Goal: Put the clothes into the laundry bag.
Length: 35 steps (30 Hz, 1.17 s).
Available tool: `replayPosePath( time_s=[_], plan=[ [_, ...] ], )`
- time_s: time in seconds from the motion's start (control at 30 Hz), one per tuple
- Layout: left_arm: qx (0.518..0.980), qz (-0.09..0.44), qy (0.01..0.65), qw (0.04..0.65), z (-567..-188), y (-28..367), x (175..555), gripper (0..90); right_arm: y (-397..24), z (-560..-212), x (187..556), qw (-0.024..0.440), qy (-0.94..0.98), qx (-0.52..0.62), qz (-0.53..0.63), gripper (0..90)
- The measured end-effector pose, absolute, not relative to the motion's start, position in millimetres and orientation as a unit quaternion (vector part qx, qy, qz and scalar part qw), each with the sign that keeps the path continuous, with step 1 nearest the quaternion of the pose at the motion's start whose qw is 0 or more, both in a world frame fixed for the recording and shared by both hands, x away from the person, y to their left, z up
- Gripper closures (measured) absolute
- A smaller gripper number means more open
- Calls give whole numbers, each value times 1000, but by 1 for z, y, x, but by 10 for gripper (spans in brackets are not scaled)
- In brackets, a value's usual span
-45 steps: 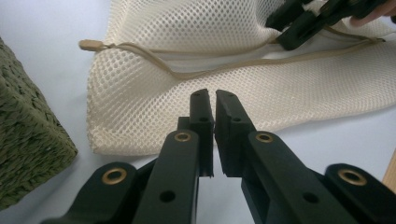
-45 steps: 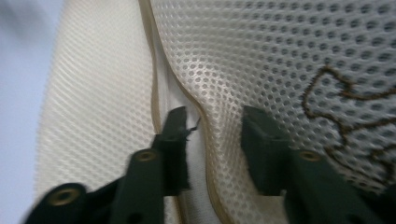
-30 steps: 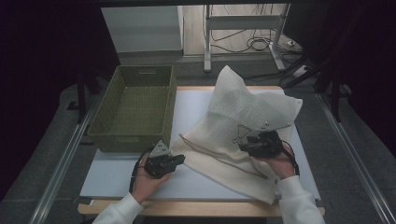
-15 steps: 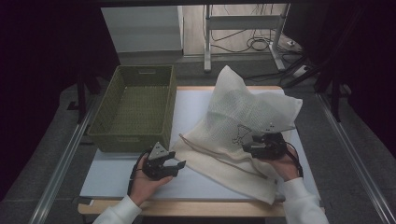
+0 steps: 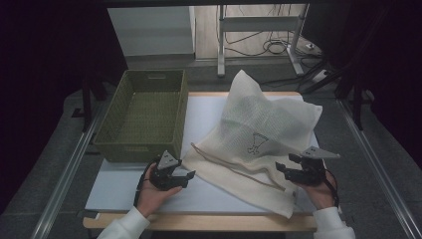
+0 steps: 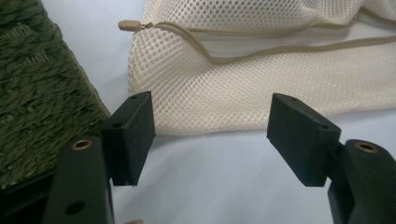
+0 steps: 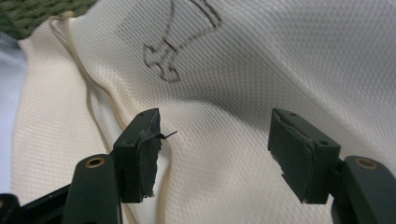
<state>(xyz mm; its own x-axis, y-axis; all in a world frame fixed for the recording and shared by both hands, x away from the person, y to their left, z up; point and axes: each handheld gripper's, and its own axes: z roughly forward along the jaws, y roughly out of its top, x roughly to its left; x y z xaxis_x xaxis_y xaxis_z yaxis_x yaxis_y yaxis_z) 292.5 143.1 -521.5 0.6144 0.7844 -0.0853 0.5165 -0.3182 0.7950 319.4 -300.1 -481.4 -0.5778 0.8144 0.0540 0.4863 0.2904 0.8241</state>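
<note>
A cream mesh bag (image 5: 263, 124) with a dark printed emblem (image 5: 256, 143) lies crumpled on the white table (image 5: 204, 112), a drawstring cord (image 5: 234, 168) across its near part. My left gripper (image 5: 188, 175) rests on the table just left of the bag's near corner (image 6: 261, 79). Its jaws have just been opening and now stand open with nothing between them (image 6: 210, 135). My right gripper (image 5: 282, 167) hovers over the bag's near right part, open. Its jaws have also just been opening, with only the bag's cloth (image 7: 280, 60) beneath them (image 7: 215, 149).
A green woven basket (image 5: 144, 114) stands at the left of the table, close beside my left gripper (image 6: 37, 93). Metal rails (image 5: 69, 169) run along both sides of the table. Its wooden front edge (image 5: 199, 221) lies near the person's sleeves.
The left gripper's jaws have gone from nearly shut to wide open while the hand stayed put. The right hand has shifted right and nearer the table's front edge, over the bag.
</note>
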Motion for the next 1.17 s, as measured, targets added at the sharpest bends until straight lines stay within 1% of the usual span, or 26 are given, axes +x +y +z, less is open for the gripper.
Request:
replayPosePath(
  time_s=[0.4,0.67,1.17],
  plan=[
    [797,166,410,411,-523,150,286,314,-319,-499,292,186,786,411,422,323],
    [791,170,422,410,-525,161,283,314,-315,-503,295,184,793,406,415,323],
    [792,170,419,409,-525,160,284,304,-316,-499,295,192,789,408,418,314]
  ],
)
